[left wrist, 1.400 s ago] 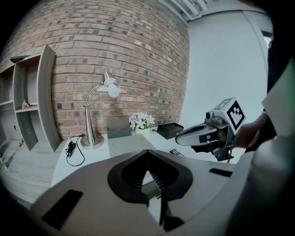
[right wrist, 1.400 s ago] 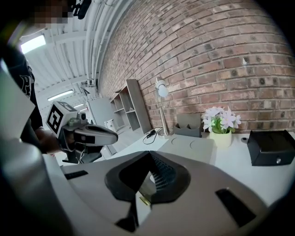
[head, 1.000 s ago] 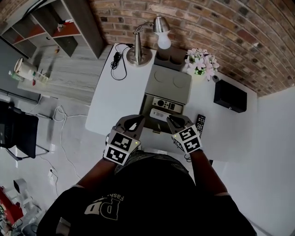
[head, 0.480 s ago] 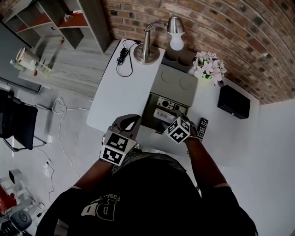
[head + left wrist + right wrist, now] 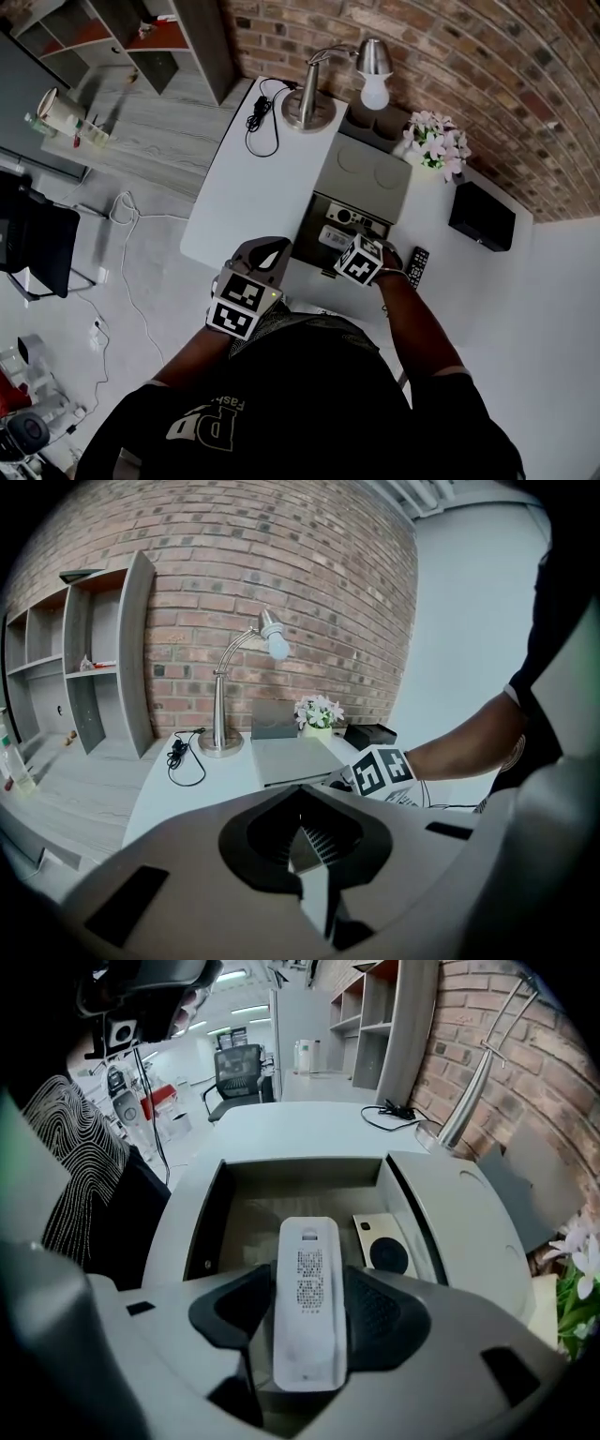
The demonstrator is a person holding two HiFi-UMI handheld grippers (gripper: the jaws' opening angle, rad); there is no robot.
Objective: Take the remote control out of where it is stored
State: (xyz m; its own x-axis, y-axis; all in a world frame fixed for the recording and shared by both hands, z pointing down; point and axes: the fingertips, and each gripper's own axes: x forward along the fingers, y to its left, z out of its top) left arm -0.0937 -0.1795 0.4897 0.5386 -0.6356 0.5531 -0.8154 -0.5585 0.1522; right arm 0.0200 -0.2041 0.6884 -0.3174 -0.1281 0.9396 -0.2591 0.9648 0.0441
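**A:** White remote control (image 5: 307, 1297), where does it lie?

**B:** Inside the open drawer (image 5: 216, 1213) of the grey box (image 5: 370, 173), lengthwise, with its printed face up. The right gripper (image 5: 305, 1321) points steeply down over it.

**A:** Pinched?

**B:** No. The jaws have just been opening, and they stand spread wide with the remote lying between them. I see no pad clamping it.

**A:** Anything else in that drawer?

**B:** A second, paler remote with a dark round pad (image 5: 384, 1246), just beside the first one on the box side.

**A:** And the left gripper (image 5: 305, 841)?

**B:** Its jaws are pressed together with nothing in them. In the head view it hangs over the near edge of the white table (image 5: 244, 197), left of the drawer and apart from it.

**A:** What's around the box?

**B:** A black remote (image 5: 416, 265) lies on the tabletop just right of the right hand's marker cube. A metal desk lamp (image 5: 314, 98) and a pot of pink flowers (image 5: 436, 142) stand at the far side by the brick wall (image 5: 487, 75).
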